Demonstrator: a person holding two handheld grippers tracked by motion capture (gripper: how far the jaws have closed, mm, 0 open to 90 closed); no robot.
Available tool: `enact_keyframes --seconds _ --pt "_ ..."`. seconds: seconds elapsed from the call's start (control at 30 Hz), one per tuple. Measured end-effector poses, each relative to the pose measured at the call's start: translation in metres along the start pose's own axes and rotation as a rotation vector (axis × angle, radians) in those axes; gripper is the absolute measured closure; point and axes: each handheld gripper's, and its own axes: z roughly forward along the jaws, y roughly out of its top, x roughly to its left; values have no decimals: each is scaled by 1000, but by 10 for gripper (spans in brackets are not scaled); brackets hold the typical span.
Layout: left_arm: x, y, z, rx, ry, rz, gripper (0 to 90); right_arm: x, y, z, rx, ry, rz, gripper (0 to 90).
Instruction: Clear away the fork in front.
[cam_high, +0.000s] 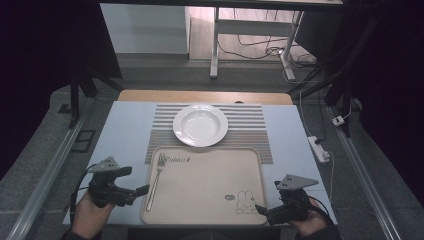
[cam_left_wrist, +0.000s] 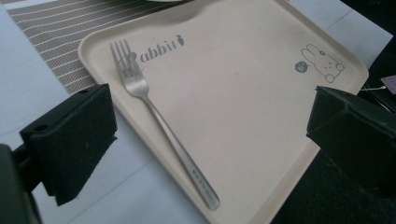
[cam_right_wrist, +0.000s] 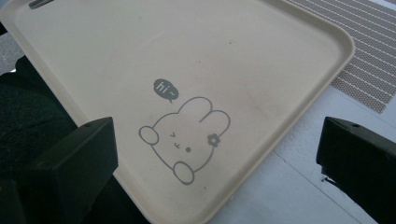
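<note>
A fork (cam_high: 156, 175) is seen lying along the left side of a cream tray (cam_high: 210, 200), tines toward a white plate (cam_high: 200, 125). The left gripper (cam_high: 142, 190), jaws spread and empty, is held beside the handle; the right gripper (cam_high: 259, 207) is likewise held apart.

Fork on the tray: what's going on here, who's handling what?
A person holds a pair of tongs in each hand at a table. The fork lies flat along the left side of the beige rabbit-print tray, free of any grip. The left tongs sit just left of the tray beside the fork handle, jaws wide open with nothing between them. The right tongs are open at the tray's near right corner, by the rabbit drawing. An empty white plate sits on the striped placemat beyond the tray.
</note>
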Motion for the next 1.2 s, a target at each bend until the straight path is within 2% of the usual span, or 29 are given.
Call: enact_keyframes --seconds 0.27,0.57,0.77,0.93,1.13,1.2 --pt "2 -16 -24 -42 19 -15 3 -5 -8 -8 -11 -19 48 0" --pt "8 -36 -38 -47 42 -52 0 -10 -17 -18 -19 -30 112 0" --pt "8 -43 -42 -26 56 -57 0 -12 -21 -24 -28 -38 140 0" --pt "7 -47 -43 5 77 -36 0 -11 -23 -28 -27 -43 153 0" --pt "4 -48 -41 74 109 -27 0 -10 -25 -30 -17 -47 160 0" --pt "4 -47 -40 80 113 -31 0 -11 -25 -30 -17 -47 164 0"
